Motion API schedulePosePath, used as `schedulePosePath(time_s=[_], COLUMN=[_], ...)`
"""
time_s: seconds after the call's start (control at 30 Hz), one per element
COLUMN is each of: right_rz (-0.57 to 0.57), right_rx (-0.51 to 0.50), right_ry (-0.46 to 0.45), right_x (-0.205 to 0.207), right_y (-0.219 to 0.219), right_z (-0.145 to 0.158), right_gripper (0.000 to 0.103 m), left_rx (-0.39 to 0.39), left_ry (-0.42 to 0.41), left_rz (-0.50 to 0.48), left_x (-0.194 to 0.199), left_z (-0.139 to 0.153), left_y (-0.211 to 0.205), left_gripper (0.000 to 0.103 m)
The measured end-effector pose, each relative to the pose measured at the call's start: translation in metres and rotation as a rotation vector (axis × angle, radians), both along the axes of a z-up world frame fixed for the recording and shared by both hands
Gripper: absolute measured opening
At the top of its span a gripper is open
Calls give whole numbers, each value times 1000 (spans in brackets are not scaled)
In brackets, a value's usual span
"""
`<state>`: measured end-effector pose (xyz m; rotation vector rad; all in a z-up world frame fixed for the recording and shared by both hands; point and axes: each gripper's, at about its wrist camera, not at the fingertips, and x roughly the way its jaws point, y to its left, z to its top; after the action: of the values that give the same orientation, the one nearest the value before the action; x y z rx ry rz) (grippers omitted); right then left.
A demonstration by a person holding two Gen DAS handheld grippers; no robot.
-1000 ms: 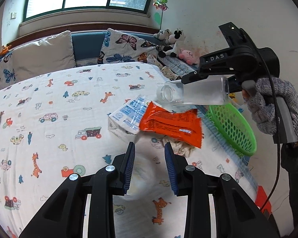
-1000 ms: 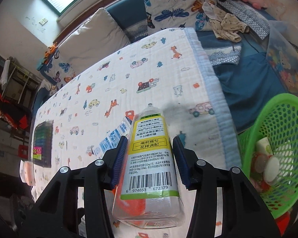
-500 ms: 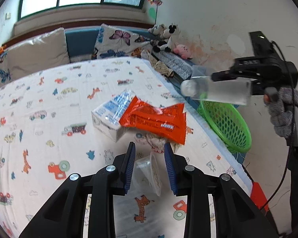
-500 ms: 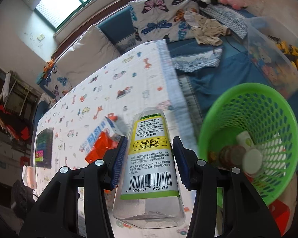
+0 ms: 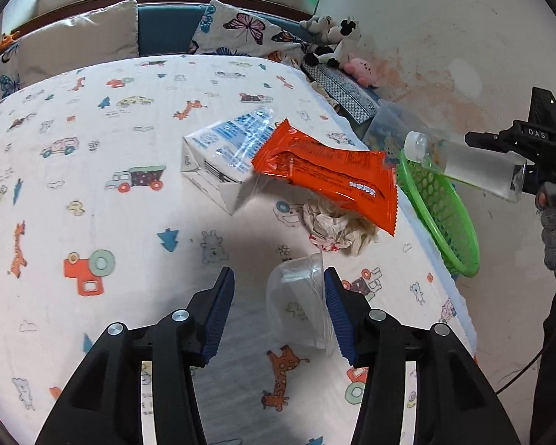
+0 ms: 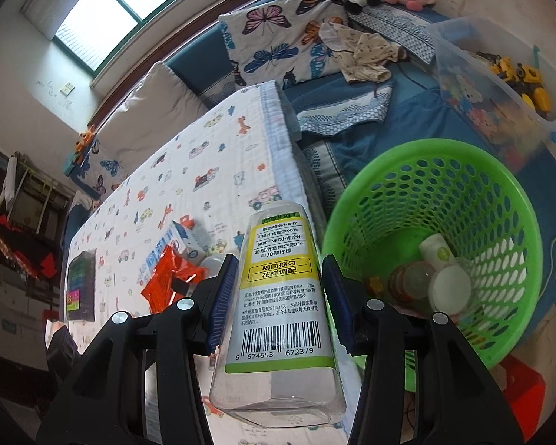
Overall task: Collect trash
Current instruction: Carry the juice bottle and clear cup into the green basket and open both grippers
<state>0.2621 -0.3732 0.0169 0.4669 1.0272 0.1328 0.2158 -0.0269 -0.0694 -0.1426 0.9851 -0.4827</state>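
My right gripper (image 6: 280,296) is shut on a clear plastic bottle (image 6: 281,296) with a yellow-green label, held beside the rim of the green basket (image 6: 500,193); the bottle (image 5: 470,165) also shows in the left wrist view, neck tilted down over the basket (image 5: 448,218). My left gripper (image 5: 278,307) is open just above the bed, with a clear plastic cup (image 5: 300,300) lying between its fingers, against the right one. Beyond it lie a crumpled paper wad (image 5: 337,228), an orange wrapper (image 5: 333,176) and a white-blue carton (image 5: 218,159).
The basket holds a few bottles and lids (image 6: 433,278). A clear toy bin (image 6: 500,85) stands behind it. Pillows (image 5: 78,37) and plush toys (image 5: 333,44) line the far side of the bed. A dark box (image 6: 79,285) lies on the bed's far end.
My right gripper has carried the bottle off the bed to the basket's rim. My left gripper has opened wide and moved forward around the clear cup.
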Motion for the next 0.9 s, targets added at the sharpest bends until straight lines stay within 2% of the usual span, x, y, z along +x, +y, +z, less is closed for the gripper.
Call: schedulePosePath(time_s=[0.1,0.23,0.4,0.53,0.67,0.9], right_rz=[-13,-34,-67,-90,-108,-132], right_rx=[-2,-1,-11,-31,-52,-76], right_ry=[-1,-3,-1,4,15,48], right_x=[-5,-10,-20,-26,-30,-30], right_y=[-7,-21,-40,-53,-63,-83], right_z=[0,0,-3,-8,-15,-38], right_gripper=[48,48,48,48,48,48], left_rx=[3,4,12,20,24,10], left_ry=[-13,11,38,33,22,-38], left_rz=[-20,-47,-64,-59,-64,-98], left_x=[-2,-1,-1,-3,-9,-27], left_z=[0,-5,-14,-12,-5,26], left_y=[-7,-17,-25,-27,-27,-36], left_gripper=[48,48,35,34,33,33])
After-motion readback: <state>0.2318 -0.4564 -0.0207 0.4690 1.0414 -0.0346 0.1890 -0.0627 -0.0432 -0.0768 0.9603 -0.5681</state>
